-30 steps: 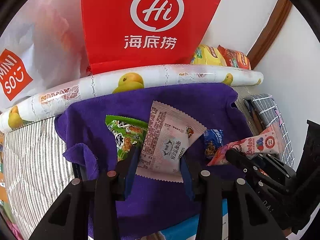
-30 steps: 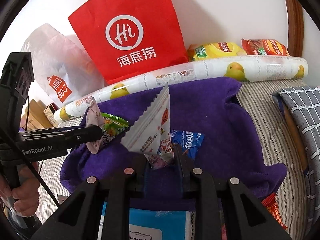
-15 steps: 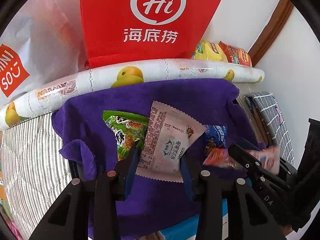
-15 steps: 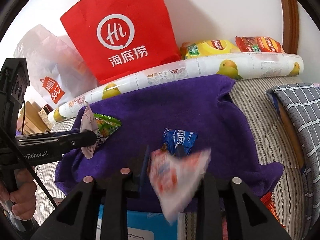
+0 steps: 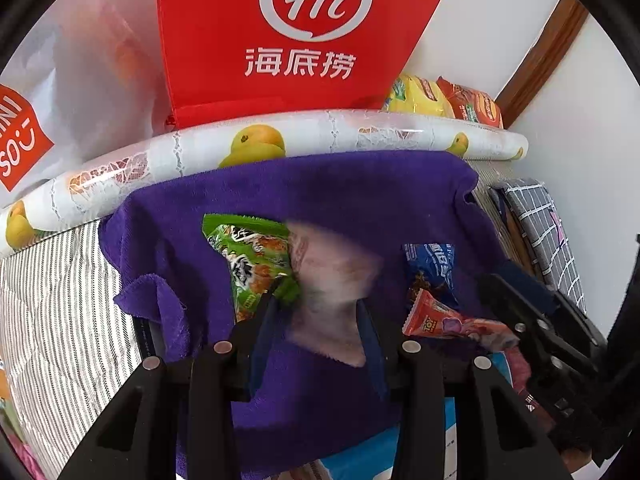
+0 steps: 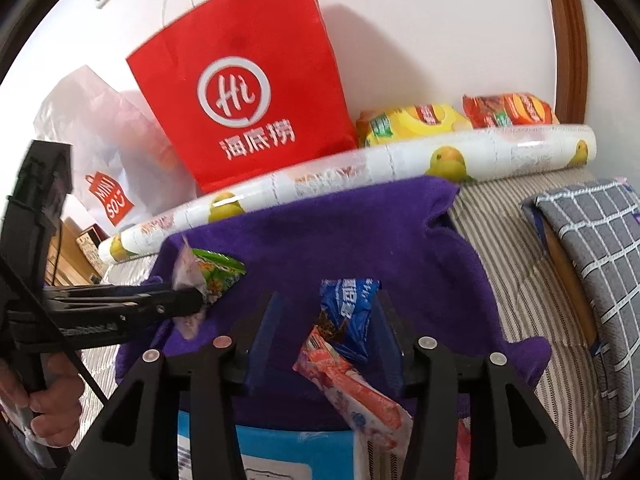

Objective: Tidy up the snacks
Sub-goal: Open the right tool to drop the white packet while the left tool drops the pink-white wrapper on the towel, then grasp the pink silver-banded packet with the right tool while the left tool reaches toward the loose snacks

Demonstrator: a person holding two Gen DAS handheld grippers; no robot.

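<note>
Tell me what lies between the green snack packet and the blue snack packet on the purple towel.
Left wrist view: a blurred pale pink packet, between the left gripper's fingers.

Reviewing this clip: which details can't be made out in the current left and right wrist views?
- Pale pink-white snack packet, left wrist view: motion-blurred, print unreadable; whether the left gripper grips it is unclear.
- Red-and-white Toy Story snack packet, right wrist view: between the open fingers of the right gripper, its lower end blurred.
- Light blue box, right wrist view: mostly hidden by the purple towel and frame edge.
</note>
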